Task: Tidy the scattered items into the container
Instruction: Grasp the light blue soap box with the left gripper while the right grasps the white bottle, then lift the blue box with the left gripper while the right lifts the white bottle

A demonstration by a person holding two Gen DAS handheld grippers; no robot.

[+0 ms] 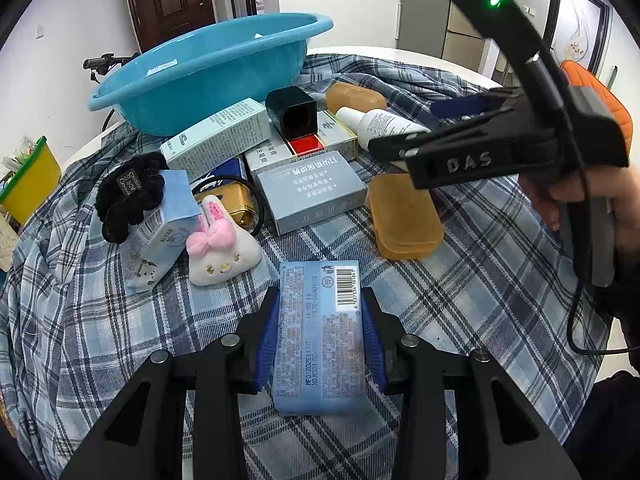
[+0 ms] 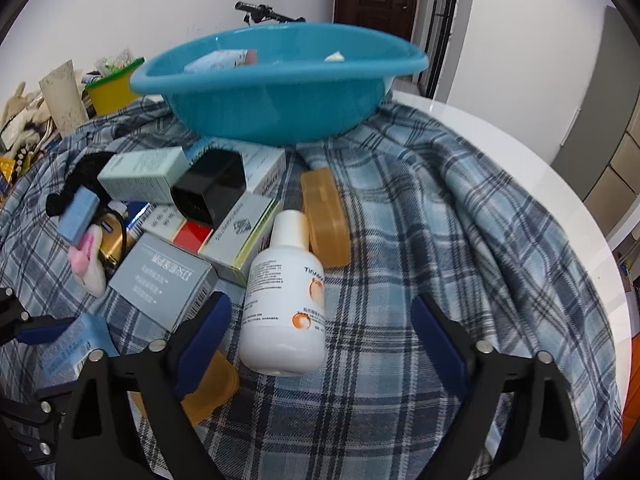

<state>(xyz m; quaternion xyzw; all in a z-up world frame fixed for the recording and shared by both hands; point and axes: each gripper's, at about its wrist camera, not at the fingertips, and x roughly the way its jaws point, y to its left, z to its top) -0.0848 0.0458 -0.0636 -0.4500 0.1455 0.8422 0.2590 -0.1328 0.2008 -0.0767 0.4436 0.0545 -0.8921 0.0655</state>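
One pale-blue barcoded pack [image 1: 320, 336] pinched between left gripper [image 1: 322, 336] jaws; right gripper [image 2: 320, 340] jaws spread, level, flanking white bottle [image 2: 284, 300].

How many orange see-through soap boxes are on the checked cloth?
2. One orange box lies under the right gripper, near the grey carton. The other lies beside the white bottle. More could hide under the pile.

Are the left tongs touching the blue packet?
Touching. The left wrist view shows both pads of the left tongs pressed against the blue packet's long sides.
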